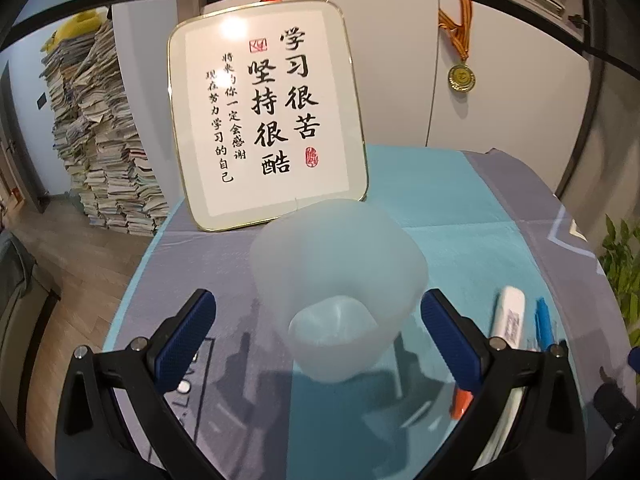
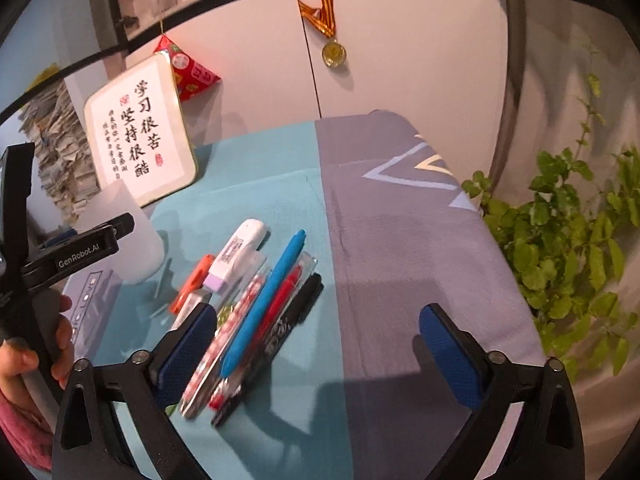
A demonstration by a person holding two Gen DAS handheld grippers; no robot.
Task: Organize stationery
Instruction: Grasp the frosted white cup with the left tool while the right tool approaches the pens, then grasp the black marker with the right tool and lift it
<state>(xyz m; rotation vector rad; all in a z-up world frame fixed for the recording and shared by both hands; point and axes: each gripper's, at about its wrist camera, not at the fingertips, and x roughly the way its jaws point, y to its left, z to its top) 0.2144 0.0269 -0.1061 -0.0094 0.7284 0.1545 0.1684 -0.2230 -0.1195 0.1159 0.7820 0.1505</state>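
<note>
A frosted translucent cup (image 1: 338,292) stands upright on the teal mat, between the wide-open fingers of my left gripper (image 1: 318,320), untouched by them. It also shows in the right wrist view (image 2: 128,232) at the left. A pile of stationery lies on the mat: a white correction tape (image 2: 240,248), a purple eraser (image 2: 218,280), an orange item (image 2: 192,284), a patterned pen (image 2: 228,332), a blue pen (image 2: 264,296), a red pen (image 2: 280,304) and a black marker (image 2: 292,320). My right gripper (image 2: 316,344) is open and empty, just right of the pens.
A framed calligraphy board (image 1: 268,120) leans against the wall behind the cup. A green plant (image 2: 568,240) stands off the table's right edge. A tall stack of books (image 1: 100,132) stands on the floor at left. A medal (image 1: 462,76) hangs on the cabinet.
</note>
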